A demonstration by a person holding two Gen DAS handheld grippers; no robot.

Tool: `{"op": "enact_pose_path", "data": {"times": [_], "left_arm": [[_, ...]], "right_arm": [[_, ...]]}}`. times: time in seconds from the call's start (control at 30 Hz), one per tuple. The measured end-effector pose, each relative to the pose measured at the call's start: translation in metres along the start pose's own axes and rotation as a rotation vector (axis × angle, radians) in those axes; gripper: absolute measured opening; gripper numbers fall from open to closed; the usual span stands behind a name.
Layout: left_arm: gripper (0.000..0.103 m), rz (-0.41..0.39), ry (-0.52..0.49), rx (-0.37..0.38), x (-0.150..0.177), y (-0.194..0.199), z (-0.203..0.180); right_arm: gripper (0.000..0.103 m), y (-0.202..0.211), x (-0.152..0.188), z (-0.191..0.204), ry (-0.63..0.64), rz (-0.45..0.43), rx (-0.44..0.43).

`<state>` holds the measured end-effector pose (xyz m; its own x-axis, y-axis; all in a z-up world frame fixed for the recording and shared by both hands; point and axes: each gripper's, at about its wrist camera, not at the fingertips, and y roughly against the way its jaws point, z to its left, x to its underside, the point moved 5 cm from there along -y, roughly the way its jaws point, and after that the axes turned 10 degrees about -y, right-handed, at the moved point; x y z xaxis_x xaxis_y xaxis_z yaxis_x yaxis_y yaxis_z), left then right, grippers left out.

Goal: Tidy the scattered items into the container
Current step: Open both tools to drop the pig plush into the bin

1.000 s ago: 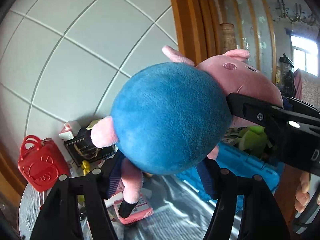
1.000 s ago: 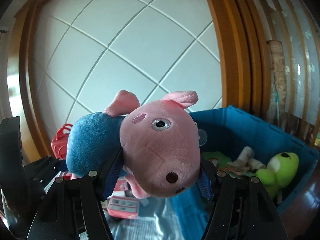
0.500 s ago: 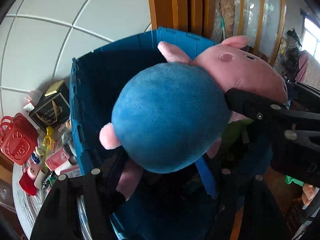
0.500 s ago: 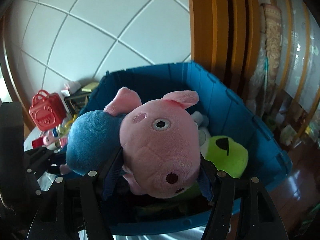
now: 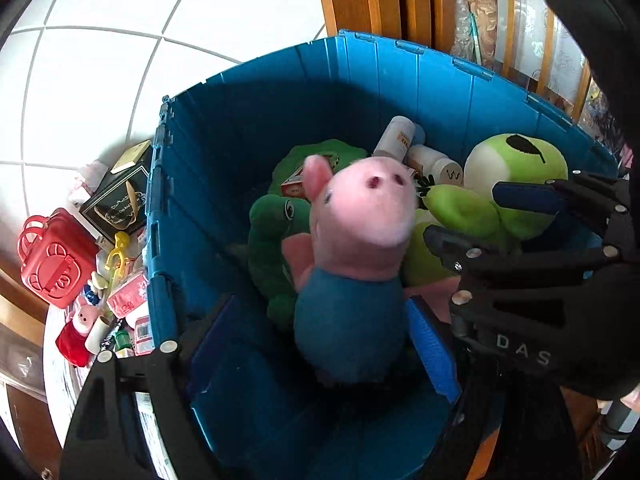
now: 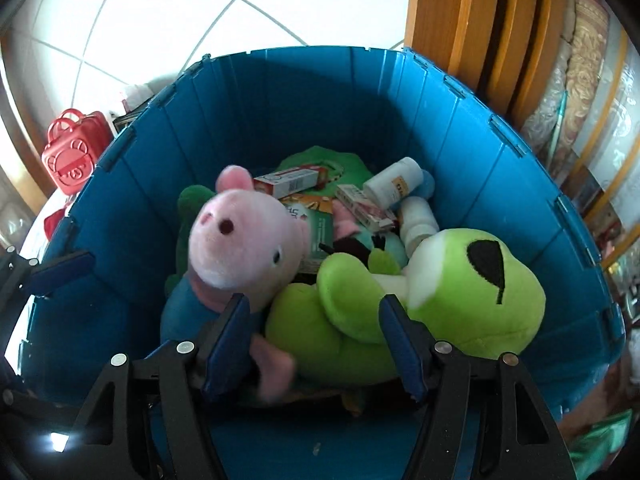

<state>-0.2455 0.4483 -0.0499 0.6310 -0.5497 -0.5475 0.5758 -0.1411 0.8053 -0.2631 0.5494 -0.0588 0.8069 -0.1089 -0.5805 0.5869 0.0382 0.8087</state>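
Blue-bodied pink pig plush (image 5: 352, 264) is sitting inside the blue crate (image 5: 400, 92), snout pointing up, leaning against the dark green plush (image 5: 276, 240) on one side and the lime green frog plush (image 6: 420, 292) on the other.

Left gripper (image 5: 320, 344) is pointing down into the crate with the pig's blue body sitting between its blue pads. Jaws are opening; a gap is showing between the left-hand pad and the body, and the right-hand pad is lying just beside it, so no clamp is showing.

Right gripper (image 6: 316, 340) is also aiming down into the crate, jaws standing apart. Its left pad is lying just beside the underside of the pig's head, where head meets blue body, with a blurred pink limb low between the pads. Most of the gap is showing the frog plush's body. Whether that pad is actually touching the pig cannot be told; nothing is being squeezed.

White bottles (image 6: 396, 188) and small cartons (image 6: 288, 184) are lying at the back of the crate behind the plushes.

Outside the crate, to its left in the left wrist view, a red toy case (image 5: 56, 260), a black box (image 5: 120, 204) and small clutter (image 5: 116, 304) are sitting on the table.
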Motion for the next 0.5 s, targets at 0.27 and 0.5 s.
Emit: {"op": "enact_pose_path", "data": {"times": [0.27, 0.5], "left_arm": [[0.085, -0.056, 0.031, 0.005, 0.004, 0.015, -0.004], [0.093, -0.12, 0.076, 0.003, 0.016, 0.038, -0.009]], "right_arm": [[0.07, 0.046, -0.005, -0.006, -0.021, -0.109, -0.022], [0.094, 0.077, 0.009, -0.02, -0.063, -0.19, -0.021]]}}
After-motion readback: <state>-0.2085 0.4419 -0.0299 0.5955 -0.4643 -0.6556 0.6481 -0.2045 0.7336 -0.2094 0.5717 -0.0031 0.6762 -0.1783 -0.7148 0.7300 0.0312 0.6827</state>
